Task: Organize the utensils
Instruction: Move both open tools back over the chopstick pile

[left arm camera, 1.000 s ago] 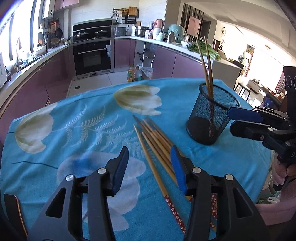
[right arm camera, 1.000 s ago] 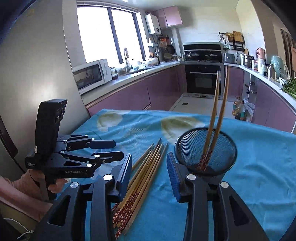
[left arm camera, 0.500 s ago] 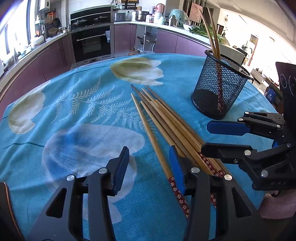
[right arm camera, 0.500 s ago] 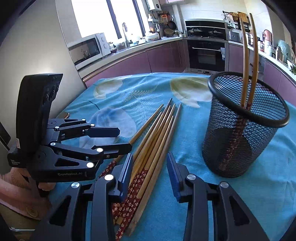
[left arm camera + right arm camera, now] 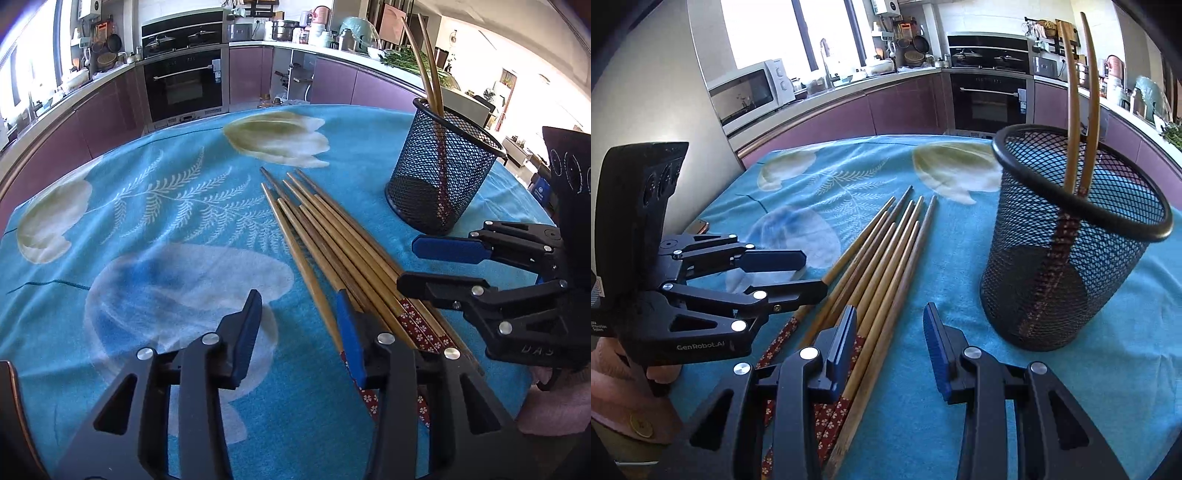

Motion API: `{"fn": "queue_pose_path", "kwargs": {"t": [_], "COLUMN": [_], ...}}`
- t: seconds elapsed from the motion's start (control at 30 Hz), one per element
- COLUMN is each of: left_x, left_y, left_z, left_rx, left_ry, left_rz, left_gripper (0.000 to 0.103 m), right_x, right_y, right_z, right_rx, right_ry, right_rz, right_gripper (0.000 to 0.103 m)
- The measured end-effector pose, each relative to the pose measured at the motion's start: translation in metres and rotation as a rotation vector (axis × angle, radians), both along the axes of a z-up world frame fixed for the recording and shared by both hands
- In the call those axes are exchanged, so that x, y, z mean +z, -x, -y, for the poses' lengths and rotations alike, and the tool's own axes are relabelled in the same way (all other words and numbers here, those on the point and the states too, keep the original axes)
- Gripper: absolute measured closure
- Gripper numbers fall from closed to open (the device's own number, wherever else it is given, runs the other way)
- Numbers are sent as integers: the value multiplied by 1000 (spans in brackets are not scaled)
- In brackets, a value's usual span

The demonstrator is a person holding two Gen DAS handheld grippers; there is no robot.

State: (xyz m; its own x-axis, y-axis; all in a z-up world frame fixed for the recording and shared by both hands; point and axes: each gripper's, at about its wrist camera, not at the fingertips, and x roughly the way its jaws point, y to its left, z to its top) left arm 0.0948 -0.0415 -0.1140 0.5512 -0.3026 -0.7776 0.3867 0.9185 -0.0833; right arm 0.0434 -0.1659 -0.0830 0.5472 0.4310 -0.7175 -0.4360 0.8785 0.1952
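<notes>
Several wooden chopsticks (image 5: 332, 229) (image 5: 886, 258) with red flowered handles lie side by side on the blue flowered tablecloth (image 5: 166, 229). To their right stands a black mesh holder (image 5: 439, 184) (image 5: 1063, 266) with two chopsticks (image 5: 1071, 110) upright in it. My left gripper (image 5: 297, 299) (image 5: 812, 273) hovers low over the handle end. Its jaws are closing, and the leftmost chopstick lies between them untouched. My right gripper (image 5: 890, 310) (image 5: 408, 262) is open over the pile's right side, holding nothing, with the rightmost chopsticks beneath its gap.
The round table's edge curves close behind both grippers. A person's hand (image 5: 613, 387) holds the left tool. Beyond the table are purple cabinets, an oven (image 5: 184, 88) and a microwave (image 5: 746, 92).
Both grippers have come down toward the chopsticks' handle ends and tilted more steeply. The left jaws have narrowed a little. The chopsticks and holder have not moved.
</notes>
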Motion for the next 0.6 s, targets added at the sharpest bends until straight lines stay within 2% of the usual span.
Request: {"fn": "queue_pose_path", "kwargs": {"t": [0.1,0.2,0.23,0.6], "left_x": [-1,-1,-1,-2], "left_y": [-1,-3,-3,-14], "left_z": [-1,-2,-3,0], "left_rx": [3,11,13,11], "left_ry": [0,-1,-2,-10], "left_rz": [-3,-6,-8,-14], "left_gripper": [63,67,69,72], "right_x": [-3,-3,-3,-6], "right_y": [-4,-6,-5,-15], "right_z": [1,3,2,-8], "right_rx": [-19,-31,-38,-49], "right_ry": [12,17,25,62], "right_rz": [-14,-16,-13,-31], "right_gripper": [71,73,76,76]}}
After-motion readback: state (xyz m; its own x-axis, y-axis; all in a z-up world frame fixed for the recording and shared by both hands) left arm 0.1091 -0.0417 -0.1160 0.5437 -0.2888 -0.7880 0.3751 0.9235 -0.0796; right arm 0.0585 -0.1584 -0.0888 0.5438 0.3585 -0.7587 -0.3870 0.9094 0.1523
